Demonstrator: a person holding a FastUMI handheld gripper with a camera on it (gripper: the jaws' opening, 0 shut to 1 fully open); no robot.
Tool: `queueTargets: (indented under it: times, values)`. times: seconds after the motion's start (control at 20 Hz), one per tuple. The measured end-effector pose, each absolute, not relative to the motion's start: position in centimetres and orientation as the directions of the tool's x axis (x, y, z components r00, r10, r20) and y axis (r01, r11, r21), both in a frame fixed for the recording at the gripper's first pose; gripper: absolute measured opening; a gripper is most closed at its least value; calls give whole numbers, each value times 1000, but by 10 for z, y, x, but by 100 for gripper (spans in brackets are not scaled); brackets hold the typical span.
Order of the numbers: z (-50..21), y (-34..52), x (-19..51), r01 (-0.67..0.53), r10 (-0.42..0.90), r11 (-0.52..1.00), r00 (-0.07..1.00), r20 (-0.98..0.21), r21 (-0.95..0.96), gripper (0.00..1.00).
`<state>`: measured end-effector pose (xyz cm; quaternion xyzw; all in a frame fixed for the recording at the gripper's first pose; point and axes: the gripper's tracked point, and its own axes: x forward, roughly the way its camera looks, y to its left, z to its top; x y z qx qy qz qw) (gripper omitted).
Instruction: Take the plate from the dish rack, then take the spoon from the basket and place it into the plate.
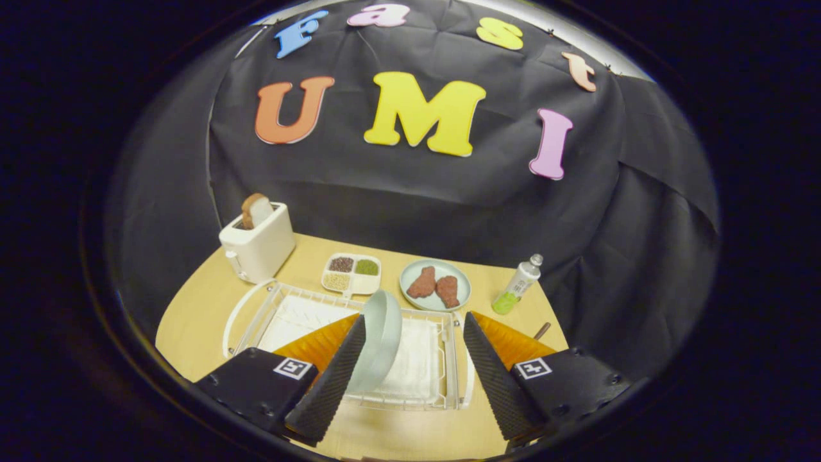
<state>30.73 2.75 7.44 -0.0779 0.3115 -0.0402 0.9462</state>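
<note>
Upright in rack [449, 359]: plate [380, 340]; tongs [414, 340] agape.

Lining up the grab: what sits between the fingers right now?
In the gripper view, the pale plate stands on edge in the dish rack, hard against one finger; bare rack separates it from the other. The gripper is open.

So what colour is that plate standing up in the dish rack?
Pale grey-green, clearest in the gripper view: the plate stands on edge in the white dish rack, between the open gripper fingers.

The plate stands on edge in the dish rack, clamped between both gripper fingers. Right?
Not clamped. In the gripper view the plate stands on edge in the dish rack, but the gripper is open; only the left finger is beside it.
</note>
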Motion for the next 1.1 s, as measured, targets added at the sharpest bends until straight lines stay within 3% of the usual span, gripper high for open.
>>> queueTargets:
  times: [0.2,0.4,0.55,0.7,0.9,1.1]
  values:
    - [53,32,333,47,-195,972,705,-682,-230,99]
    - [25,33,340,80,-250,965,583,-774,-251,89]
    - [27,30,347,112,-329,940,551,-767,-323,66]
    - [23,32,350,130,-366,927,513,-777,-352,51]
    - [15,31,352,162,-425,903,465,-777,-397,20]
    - [26,32,352,203,-499,864,469,-729,-460,11]
